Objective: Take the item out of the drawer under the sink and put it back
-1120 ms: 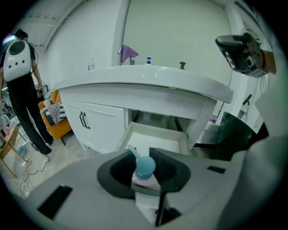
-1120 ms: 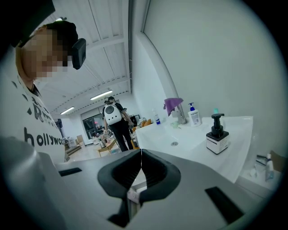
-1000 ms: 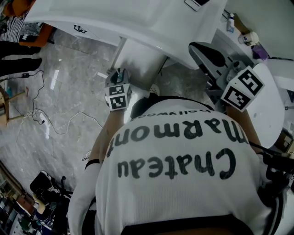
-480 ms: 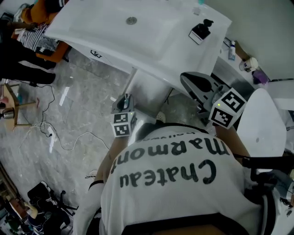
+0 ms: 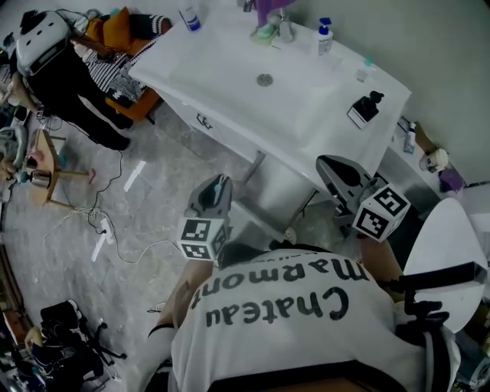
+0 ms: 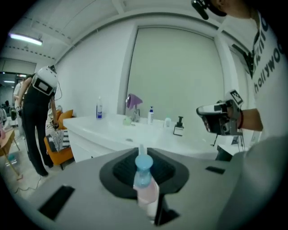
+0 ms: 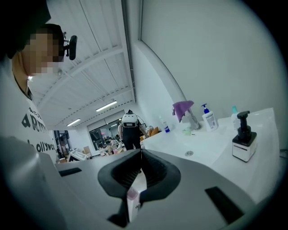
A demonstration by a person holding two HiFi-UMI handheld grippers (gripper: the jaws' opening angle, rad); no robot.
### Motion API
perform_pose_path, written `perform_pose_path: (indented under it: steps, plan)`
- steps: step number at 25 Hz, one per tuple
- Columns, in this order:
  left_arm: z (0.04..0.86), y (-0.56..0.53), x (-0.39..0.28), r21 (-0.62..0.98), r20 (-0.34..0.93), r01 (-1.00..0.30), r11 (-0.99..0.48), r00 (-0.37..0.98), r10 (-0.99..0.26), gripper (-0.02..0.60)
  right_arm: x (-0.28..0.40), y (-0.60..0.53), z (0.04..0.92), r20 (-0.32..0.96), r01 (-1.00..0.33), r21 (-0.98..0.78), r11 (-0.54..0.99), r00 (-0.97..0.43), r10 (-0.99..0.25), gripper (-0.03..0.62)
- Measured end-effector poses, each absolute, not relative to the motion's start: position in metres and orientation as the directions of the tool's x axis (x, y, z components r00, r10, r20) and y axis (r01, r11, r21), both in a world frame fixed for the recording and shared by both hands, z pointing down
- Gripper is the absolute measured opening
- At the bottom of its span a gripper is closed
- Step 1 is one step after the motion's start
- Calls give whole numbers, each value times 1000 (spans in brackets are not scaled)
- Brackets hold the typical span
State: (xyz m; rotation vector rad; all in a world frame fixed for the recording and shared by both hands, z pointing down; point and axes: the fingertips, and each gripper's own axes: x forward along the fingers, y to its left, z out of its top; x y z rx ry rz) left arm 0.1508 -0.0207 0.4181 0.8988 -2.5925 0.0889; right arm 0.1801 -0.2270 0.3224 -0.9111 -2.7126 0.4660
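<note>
Currently the left gripper (image 5: 218, 187) holds the small pink plastic bottle with a blue cap (image 6: 146, 186) in front of the white sink desk (image 5: 253, 84). Its jaws have just been closing further and pinch the bottle. It is probably light, stiff and slippery, so grip it mid-body. The right gripper (image 7: 140, 155) has its jaws pressed together.

The white sink table (image 5: 230, 84) carries, around its drain (image 5: 264, 80), a black pump dispenser (image 5: 364, 109) at four o'clock, a white pump bottle (image 5: 325, 38) at two and a blue-labelled bottle (image 5: 189, 17) at ten.
</note>
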Motion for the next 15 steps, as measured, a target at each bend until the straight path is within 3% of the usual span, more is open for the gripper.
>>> perform_pose_path:
  steps: [4, 10, 15]
  plan:
    - [359, -12, 154, 2, 269, -647, 763, -734, -623, 61, 185, -210, 307, 104, 532, -352, 770, -796, 597, 12]
    - [293, 48, 159, 116, 139, -661, 741, -728, -671, 61, 198, -151, 296, 139, 511, -335, 792, -804, 577, 12]
    - [252, 116, 170, 100, 54, -693, 714, -713, -699, 61, 194, -78, 281, 118, 531, -323, 783, -799, 590, 12]
